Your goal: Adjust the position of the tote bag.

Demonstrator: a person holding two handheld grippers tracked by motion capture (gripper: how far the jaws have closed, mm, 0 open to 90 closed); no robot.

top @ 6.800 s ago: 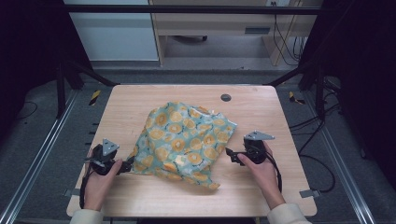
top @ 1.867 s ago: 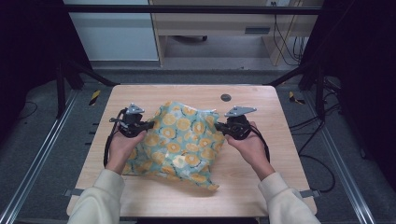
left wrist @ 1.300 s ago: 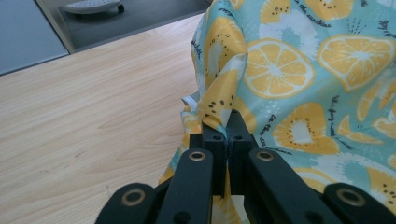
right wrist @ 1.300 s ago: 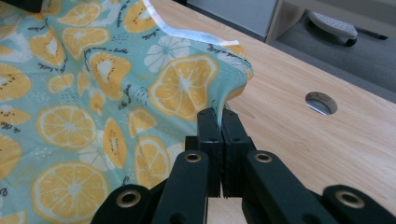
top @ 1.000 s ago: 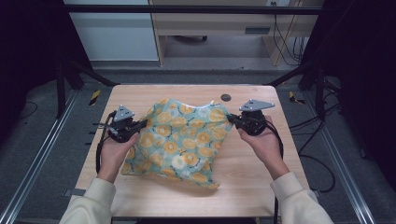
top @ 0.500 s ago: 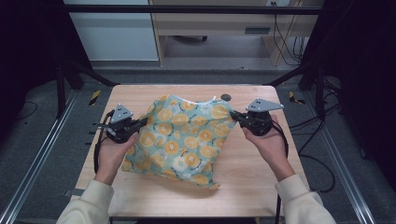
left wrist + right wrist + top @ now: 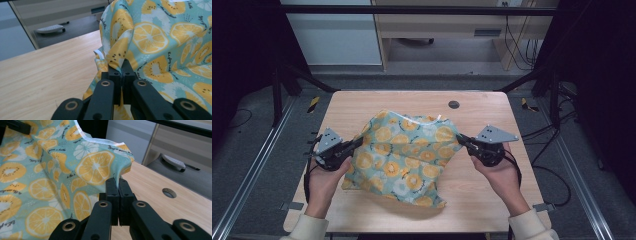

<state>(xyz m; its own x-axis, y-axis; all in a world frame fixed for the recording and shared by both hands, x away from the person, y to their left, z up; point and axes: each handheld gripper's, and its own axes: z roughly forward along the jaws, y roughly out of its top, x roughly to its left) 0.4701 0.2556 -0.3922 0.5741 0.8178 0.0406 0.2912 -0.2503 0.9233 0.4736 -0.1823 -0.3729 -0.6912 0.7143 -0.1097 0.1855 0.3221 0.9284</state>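
You hold one cloth (image 7: 407, 157) between two grippers over a pale wooden table (image 7: 492, 200). Your left gripper (image 7: 358, 142) has its black jaws pressed together on a bunched fold at the cloth's left edge; your right gripper (image 7: 460, 139) is clamped the same way on the right edge. The cloth, thin teal fabric printed with orange and white citrus slices and trimmed with a narrow white hem, is stretched between the two grips at mid-table, its upper part lifted and its lower part trailing rumpled on the wood. One round dark hole (image 7: 454, 104) marks the table's far side. Each gripper carries one grey three-cornered plate.
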